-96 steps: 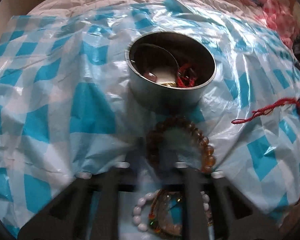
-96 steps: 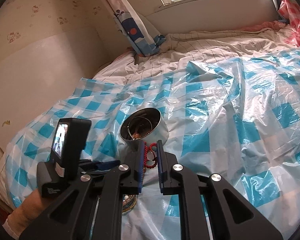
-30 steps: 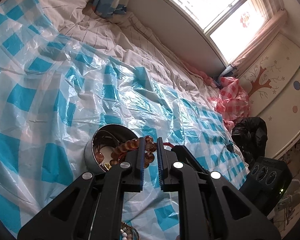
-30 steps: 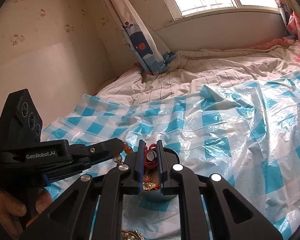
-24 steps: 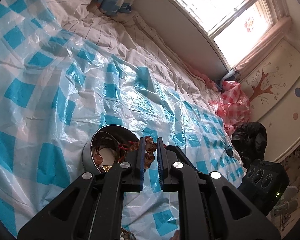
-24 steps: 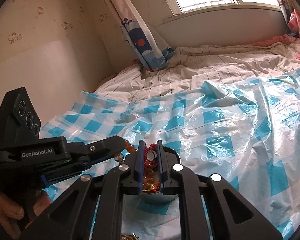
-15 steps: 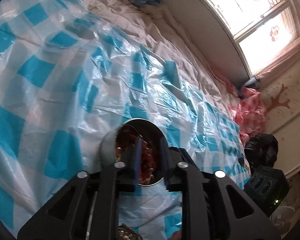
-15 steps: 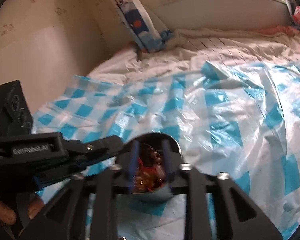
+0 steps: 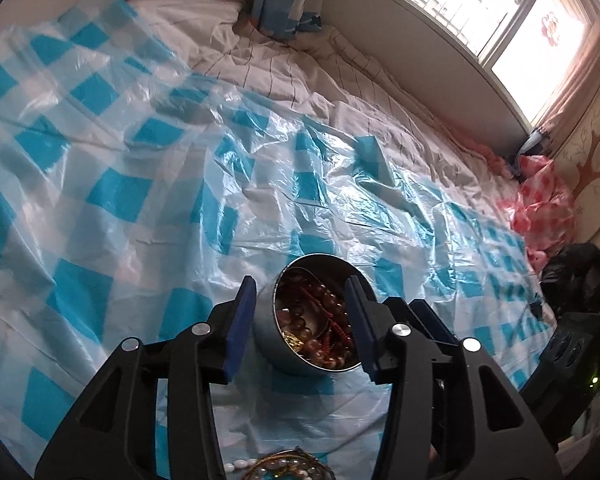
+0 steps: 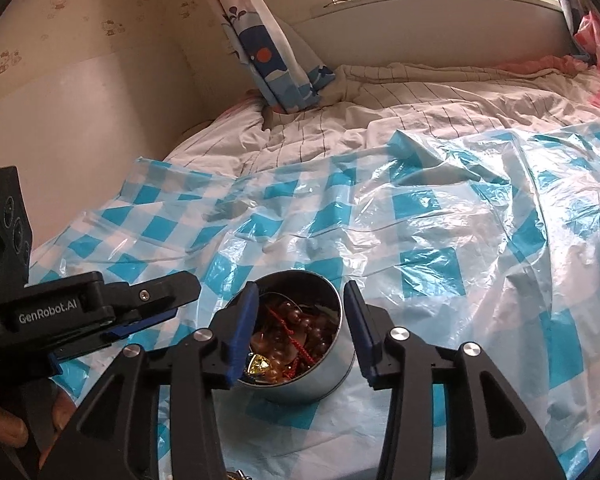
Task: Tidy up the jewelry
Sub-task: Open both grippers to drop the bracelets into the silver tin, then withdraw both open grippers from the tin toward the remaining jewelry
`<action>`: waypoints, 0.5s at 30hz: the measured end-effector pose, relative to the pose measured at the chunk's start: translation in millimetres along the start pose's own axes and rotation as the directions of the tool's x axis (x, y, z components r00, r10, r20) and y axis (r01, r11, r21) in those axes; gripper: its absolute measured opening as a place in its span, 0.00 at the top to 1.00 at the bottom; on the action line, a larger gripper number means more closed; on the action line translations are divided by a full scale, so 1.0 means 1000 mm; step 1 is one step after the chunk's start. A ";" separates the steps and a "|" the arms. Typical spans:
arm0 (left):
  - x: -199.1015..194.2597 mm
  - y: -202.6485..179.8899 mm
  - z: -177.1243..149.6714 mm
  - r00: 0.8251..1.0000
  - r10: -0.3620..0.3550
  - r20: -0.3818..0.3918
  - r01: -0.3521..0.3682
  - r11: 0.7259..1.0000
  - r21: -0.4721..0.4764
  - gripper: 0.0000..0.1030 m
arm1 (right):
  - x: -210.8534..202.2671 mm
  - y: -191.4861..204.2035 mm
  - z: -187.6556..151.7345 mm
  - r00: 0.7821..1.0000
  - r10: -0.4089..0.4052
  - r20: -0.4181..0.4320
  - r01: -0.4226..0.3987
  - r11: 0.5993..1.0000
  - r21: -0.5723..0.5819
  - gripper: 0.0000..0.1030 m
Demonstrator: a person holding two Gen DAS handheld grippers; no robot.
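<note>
A round metal tin stands on the blue-checked plastic sheet on the bed. It holds amber bead bracelets, a red cord bracelet and a gold piece. My left gripper is open and empty, just above the tin's mouth. My right gripper is open and empty too, over the same tin. The left gripper also shows at the left of the right wrist view. More beaded jewelry lies at the bottom edge under the left gripper.
A striped bedsheet lies beyond the plastic. A blue curtain hangs at the window. A pink checked bag and a black bag sit at the right. The wall is close on the left.
Both grippers have opened over the tin. The amber bead bracelet from the left gripper and the red cord bracelet from the right gripper now lie inside the tin.
</note>
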State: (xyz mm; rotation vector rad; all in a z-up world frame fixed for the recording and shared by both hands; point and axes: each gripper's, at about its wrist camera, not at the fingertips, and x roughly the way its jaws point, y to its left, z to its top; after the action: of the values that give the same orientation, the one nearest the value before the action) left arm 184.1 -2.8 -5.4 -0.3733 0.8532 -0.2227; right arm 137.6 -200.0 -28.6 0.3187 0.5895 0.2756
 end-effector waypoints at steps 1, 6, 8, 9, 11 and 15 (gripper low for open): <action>-0.001 -0.001 0.000 1.000 0.007 0.003 -0.007 1.000 0.007 0.56 | 0.001 0.000 0.000 1.000 0.000 -0.002 0.000 1.000 -0.002 0.57; -0.006 -0.007 -0.001 0.998 0.054 0.023 -0.055 0.997 0.062 0.54 | 0.001 0.001 0.000 1.000 -0.001 -0.007 0.001 1.000 -0.003 0.53; -0.008 -0.009 -0.001 0.997 0.075 0.031 -0.078 0.993 0.085 0.53 | 0.001 0.001 0.000 1.000 0.000 -0.007 0.000 1.000 -0.002 0.53; -0.009 -0.010 -0.002 0.995 0.090 0.038 -0.093 0.991 0.099 0.53 | 0.001 0.001 0.000 1.000 0.001 -0.008 -0.001 1.000 -0.003 0.53; -0.012 -0.010 -0.002 0.993 0.105 0.047 -0.110 0.987 0.115 0.51 | 0.001 0.001 0.000 1.000 0.001 -0.008 -0.001 1.000 -0.006 0.53; -0.017 -0.008 -0.002 0.992 0.117 0.056 -0.123 0.985 0.121 0.49 | 0.002 0.003 -0.001 1.000 0.002 -0.013 -0.002 1.000 -0.011 0.52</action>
State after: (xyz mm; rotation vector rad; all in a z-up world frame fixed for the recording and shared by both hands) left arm 171.3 -4.9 8.5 -0.2092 0.8067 -0.1533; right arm 138.0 -196.3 -29.1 0.3076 0.5999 0.2831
